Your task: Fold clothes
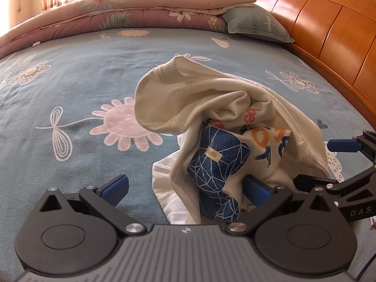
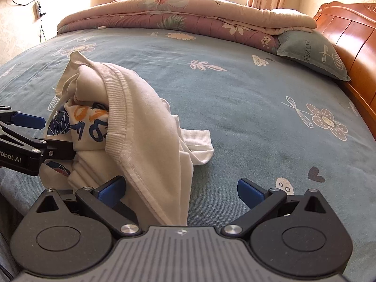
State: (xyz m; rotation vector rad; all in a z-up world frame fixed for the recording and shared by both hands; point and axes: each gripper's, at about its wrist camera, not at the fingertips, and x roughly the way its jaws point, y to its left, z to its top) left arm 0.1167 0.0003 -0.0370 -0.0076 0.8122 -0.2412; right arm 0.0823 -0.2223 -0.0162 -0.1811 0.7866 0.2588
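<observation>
**A:** Where is the garment, and why is it bunched like that?

**B:** The white sweatshirt (image 1: 218,127) sits in a crumpled heap at lower centre-right of my left wrist view, on the blue flowered bed sheet (image 1: 82,70). It is heaped, with its printed front (image 1: 216,164) tucked inside and the ribbed hem (image 2: 117,108) draped over the top, so nothing is laid flat. I judge folding has not begun; it needs spreading first.

**A:** And your jaws?

**B:** The left gripper (image 1: 185,185) has its jaws apart, straddling the lower edge of the heap. One blue pad (image 1: 256,189) is touching or buried in the cloth, the other lies bare on the sheet side. The right gripper (image 2: 181,188) is also spread wide, its left pad (image 2: 110,189) against the hanging cloth and its other pad over bare sheet. Neither is clamped on anything.

**A:** Why both so low and close?

**B:** I read it as setting up to take two edges and pull the heap open. The folded quilt (image 2: 178,9) and the pillow (image 2: 312,51) lie well apart in the upper frame, by the headboard (image 1: 329,23), leaving room to spread.
</observation>
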